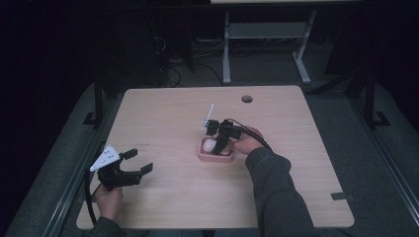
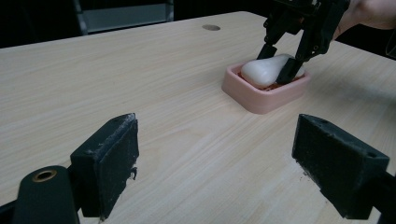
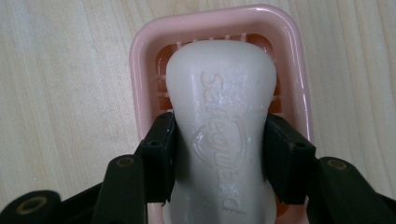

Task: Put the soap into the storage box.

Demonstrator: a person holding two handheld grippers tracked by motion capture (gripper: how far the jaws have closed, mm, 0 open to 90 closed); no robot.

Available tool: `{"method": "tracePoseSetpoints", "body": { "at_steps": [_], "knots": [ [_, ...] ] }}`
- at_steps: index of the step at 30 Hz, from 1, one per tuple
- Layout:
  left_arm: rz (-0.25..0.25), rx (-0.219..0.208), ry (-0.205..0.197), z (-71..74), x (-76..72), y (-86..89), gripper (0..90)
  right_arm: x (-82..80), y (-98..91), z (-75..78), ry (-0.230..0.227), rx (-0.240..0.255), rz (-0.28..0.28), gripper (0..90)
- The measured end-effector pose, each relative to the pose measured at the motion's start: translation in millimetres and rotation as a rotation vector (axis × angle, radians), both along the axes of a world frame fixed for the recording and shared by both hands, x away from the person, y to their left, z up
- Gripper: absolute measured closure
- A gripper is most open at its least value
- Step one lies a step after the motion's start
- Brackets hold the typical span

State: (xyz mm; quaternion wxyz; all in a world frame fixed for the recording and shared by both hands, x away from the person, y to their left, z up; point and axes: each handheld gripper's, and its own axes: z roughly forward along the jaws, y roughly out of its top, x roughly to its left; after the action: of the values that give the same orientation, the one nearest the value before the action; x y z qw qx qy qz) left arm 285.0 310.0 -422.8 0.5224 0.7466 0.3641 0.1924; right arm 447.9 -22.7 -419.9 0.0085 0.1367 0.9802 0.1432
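While the room behind stays black in the high view, the table (image 1: pixel 163 118) is plain enough, and the right claw (image 1: pixel 219 139) dips into a pink dish (image 1: pixel 203 154) at its middle. The soap (image 1: pixel 211 144) is a pale blur between the jaws there, half hidden by the claw and the right hand (image 1: pixel 248 141). Down by the near left corner the left claw (image 1: pixel 133 162) sits close to the table edge, jaws spread, nothing in them, left hand (image 1: pixel 108 200) partly cut off at the bottom. A round hole (image 1: pixel 246 98) lies well beyond the right claw; a desk frame (image 1: pixel 267 34) stands past the far edge.

Left gripper view now: its pads (image 2: pixel 109 161) stand wide apart over bare wood, open run ahead. Far ahead and to the right, the dish (image 2: pixel 261 95) with the soap (image 2: pixel 266 70), the right claw (image 2: pixel 280 58) straddling it. Its upper body is cut off at the top.

Right gripper view: clenched on the soap (image 3: pixel 219 126), both pads (image 3: pixel 161 154) pressing its narrowed waist. Embossed lettering shows. The dish rim (image 3: pixel 140 60) rings the soap, slats (image 3: pixel 163 63) peeking out beside it; the soap's near end runs off the bottom edge.
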Motion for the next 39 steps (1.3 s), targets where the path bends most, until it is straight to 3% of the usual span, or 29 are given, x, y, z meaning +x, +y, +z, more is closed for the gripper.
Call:
{"method": "tracePoseSetpoints", "body": {
  "at_steps": [14,20,32,39],
  "knots": [
    [-0.002,0.001,-0.001,0.0,0.2,-0.3,14.0,0.1,-0.5,-0.5,0.007,0.000,-0.002,47.6],
    [-0.003,0.000,-0.001,0.0,0.3,-0.7,14.1,-1.5,-3.2,7.2,0.006,0.048,-0.014,45.2],
    [-0.003,0.001,0.002,-0.2,0.3,-1.4,14.0,-10.2,-9.5,24.5,-0.031,0.097,-0.012,42.4],
    [-0.004,0.005,0.004,-0.2,0.1,-1.7,14.1,-14.4,-19.2,34.2,-0.048,0.121,-0.038,39.8]
  ]
}}
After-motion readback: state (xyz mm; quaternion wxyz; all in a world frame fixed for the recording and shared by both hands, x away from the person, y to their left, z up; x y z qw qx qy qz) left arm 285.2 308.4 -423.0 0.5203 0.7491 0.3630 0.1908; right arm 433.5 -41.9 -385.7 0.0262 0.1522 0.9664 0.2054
